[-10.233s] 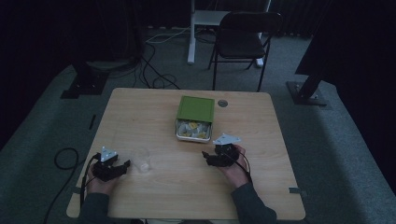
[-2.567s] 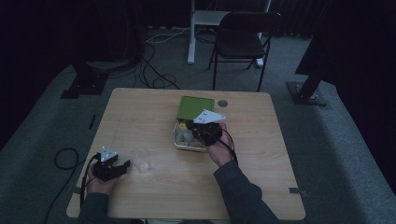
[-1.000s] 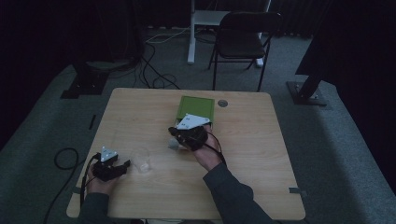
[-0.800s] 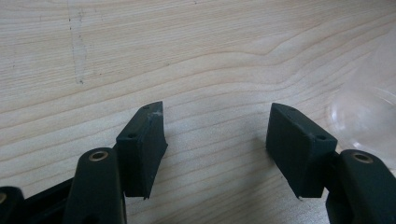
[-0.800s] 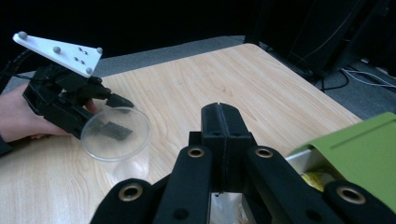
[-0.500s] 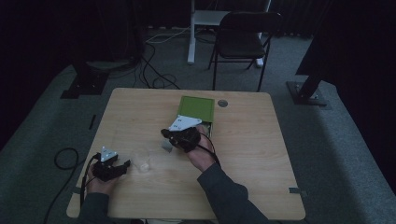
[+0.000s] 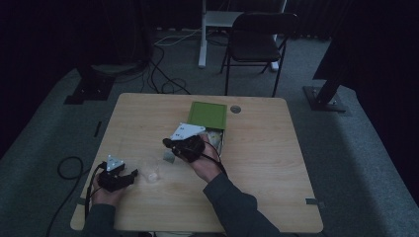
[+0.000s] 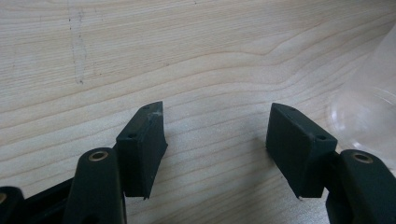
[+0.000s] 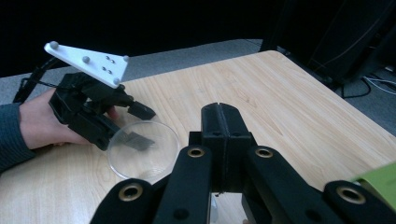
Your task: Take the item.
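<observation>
Nope, no readable text anywhere here. No labels, brands or numbers on the green box (image 7: 208, 114) or the wooden table (image 7: 267, 158).

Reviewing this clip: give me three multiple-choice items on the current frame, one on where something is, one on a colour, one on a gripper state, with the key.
1. Where is the clear plastic cup?
A. inside the box
B. on the table between the two grippers
C. on the chair

2. What colour is the box?
A. green
B. red
C. white

3. How do the left gripper's jaws stand?
A. shut together
B. shut on the cup
C. apart, with bare table between them

Key: 1 B, the high view shows the cup between the left gripper and the right gripper. 2 A, its top reads green. 3 C, the left gripper view shows wood grain between the jaws.
</observation>
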A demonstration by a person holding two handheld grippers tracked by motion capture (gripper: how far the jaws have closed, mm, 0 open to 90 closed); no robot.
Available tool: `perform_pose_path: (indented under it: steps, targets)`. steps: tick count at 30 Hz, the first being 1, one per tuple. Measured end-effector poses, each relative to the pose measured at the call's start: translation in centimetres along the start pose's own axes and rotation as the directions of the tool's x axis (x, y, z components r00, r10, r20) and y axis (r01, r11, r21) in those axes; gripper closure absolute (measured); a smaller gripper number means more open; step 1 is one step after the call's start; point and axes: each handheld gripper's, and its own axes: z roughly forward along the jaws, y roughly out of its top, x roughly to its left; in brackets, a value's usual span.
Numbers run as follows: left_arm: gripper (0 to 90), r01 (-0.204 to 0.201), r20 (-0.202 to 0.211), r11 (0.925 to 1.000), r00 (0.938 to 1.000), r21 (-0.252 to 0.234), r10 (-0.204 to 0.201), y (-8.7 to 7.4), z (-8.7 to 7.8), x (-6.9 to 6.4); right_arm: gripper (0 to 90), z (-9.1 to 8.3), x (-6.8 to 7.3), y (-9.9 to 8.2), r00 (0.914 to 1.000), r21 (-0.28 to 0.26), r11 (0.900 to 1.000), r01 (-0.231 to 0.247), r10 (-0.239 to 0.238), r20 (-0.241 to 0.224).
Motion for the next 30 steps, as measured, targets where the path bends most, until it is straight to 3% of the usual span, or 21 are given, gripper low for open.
perform_pose_path:
  steps: [30]
  targets:
    - [38.5,-0.001,0.003,1.0,1.0,0.001,0.001,0.0,0.0,0.0,90.0,3.3,3.4,3.0,0.9947,-0.019,0.9982,0.057,-0.058,-0.085]
